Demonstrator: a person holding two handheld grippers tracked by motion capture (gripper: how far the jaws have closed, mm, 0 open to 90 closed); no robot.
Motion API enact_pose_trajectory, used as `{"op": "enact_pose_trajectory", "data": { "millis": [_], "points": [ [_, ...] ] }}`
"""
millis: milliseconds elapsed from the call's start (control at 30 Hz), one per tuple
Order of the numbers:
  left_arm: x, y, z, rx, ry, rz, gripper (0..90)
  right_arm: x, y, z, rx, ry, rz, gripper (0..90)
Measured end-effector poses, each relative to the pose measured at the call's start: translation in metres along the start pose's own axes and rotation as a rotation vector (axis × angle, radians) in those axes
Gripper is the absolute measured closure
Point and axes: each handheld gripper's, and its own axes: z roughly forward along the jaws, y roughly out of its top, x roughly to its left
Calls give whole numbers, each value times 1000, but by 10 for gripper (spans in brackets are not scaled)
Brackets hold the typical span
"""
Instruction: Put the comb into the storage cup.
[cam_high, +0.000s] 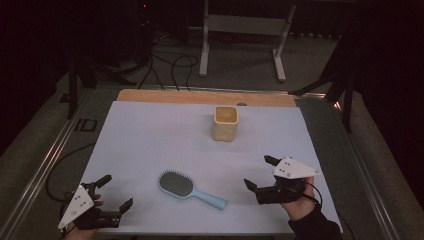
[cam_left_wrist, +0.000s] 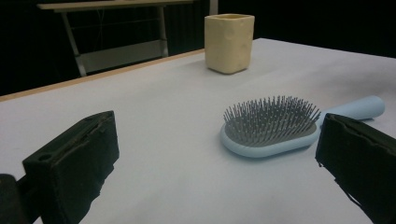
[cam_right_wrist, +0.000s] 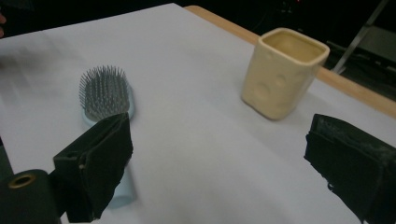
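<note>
White table, cream cup upright, hairbrush nearby

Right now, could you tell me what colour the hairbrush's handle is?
Light blue; the hairbrush shows best in the high view.

The hairbrush lies flat on the desk, bristles up, between the two grippers. Its head is nearer the left gripper, ahead of those fingers and toward their right one; its handle runs toward the right gripper, ending close by that gripper's left finger. The cup stands upright farther back on the desk, well beyond the hairbrush, ahead of the right gripper's fingers and apart from both grippers.
</note>
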Motion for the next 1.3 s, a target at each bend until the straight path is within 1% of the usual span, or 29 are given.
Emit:
{"op": "enact_pose_trajectory", "data": {
  "millis": [33,67,100,133,167,200,267,300,333,400,633,667,700,767,800,833,900,933,1000,1067,1167,1200,1267,1300],
  "points": [
    [0,0,0,1,-2,0,0,1,2,2,4,9,-7,73],
    [0,0,0,2,-3,1,0,3,4,3,1,4,-13,73],
    [0,0,0,2,-4,1,0,5,5,5,0,10,-9,73],
    [0,0,0,2,-5,1,0,5,7,7,8,28,-10,73],
    [0,0,0,2,-5,1,0,6,8,9,5,24,-10,73],
    [-1,0,0,2,-6,2,0,7,9,12,8,38,-16,73],
    [-1,1,0,3,-7,7,0,10,12,16,9,55,-10,72],
    [-1,1,0,3,-6,8,0,11,13,19,16,78,-10,72],
    [-2,1,0,-1,-5,11,0,13,14,22,20,76,-11,72],
    [-3,3,-1,-8,-8,14,0,16,15,27,28,102,-15,72],
    [-3,2,0,-8,-14,10,0,26,21,46,36,161,-14,72],
    [-3,2,0,-6,-13,11,0,27,21,48,31,155,-20,72],
    [-3,2,0,-6,-14,9,0,29,22,50,35,169,-20,71],
    [-3,2,0,-7,-17,6,0,32,24,55,39,172,-28,71],
    [-3,2,0,-5,-19,5,0,33,24,57,43,183,-24,72],
    [-3,2,0,-4,-21,4,0,34,25,59,44,181,-20,72],
    [-3,2,0,-3,-21,5,0,36,26,65,54,197,-7,72],
    [-3,2,0,-5,-21,4,0,38,27,67,55,191,-10,72],
    [-3,2,0,-6,-21,3,0,42,27,72,71,198,-9,72],
    [-3,2,0,-5,-22,5,0,44,27,77,82,220,-13,72],
    [-3,2,0,-6,-26,5,0,49,26,85,111,232,-14,72],
    [-3,2,0,-5,-27,5,0,51,26,87,121,248,-17,71],
    [-3,2,0,-6,-26,7,0,54,25,90,132,261,-27,72],
    [-3,2,0,-6,-26,7,0,56,25,92,135,279,-36,72]
  ]
}}
